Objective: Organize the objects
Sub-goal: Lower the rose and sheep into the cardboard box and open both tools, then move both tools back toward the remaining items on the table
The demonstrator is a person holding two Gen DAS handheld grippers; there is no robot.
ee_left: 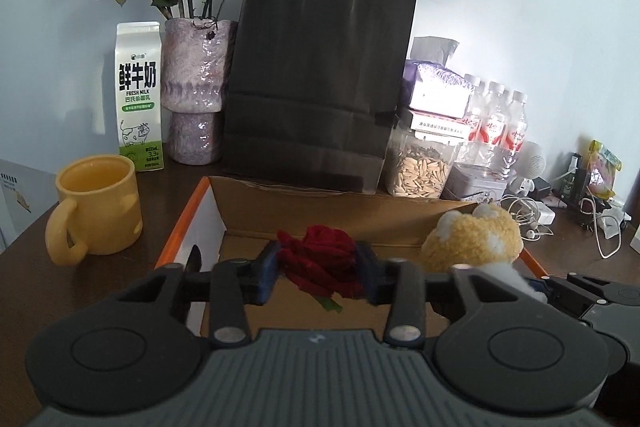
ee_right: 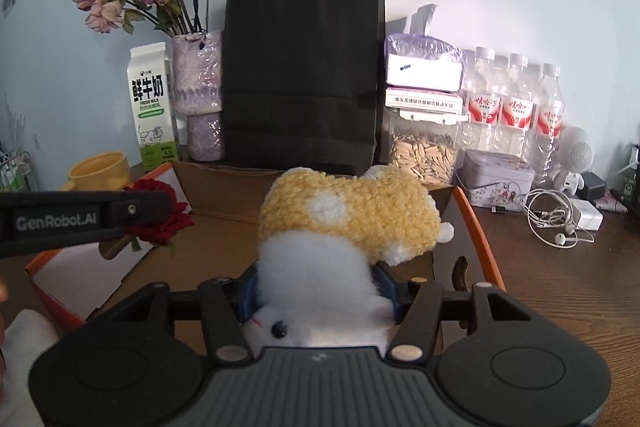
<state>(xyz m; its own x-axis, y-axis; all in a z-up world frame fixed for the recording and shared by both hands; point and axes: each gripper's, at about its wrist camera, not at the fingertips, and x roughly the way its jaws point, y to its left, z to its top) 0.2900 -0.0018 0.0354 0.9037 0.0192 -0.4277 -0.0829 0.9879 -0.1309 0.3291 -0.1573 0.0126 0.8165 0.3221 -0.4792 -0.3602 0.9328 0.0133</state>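
One "FRESH MILK" carton [ee_left: 139,97]

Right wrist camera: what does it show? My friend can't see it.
The right gripper squeezes a yellow-and-white plush toy above an open cardboard box. At left, the left gripper holds a red rose.

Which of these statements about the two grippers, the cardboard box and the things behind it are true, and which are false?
1. The left gripper is shut on a red rose. True.
2. The right gripper is open, holding nothing. False: it is shut on a plush toy.
3. Both held items are above the open cardboard box. True.
4. The yellow mug stands inside the box. False: it stands on the table, left of the box.
5. A black paper bag stands behind the box. True.
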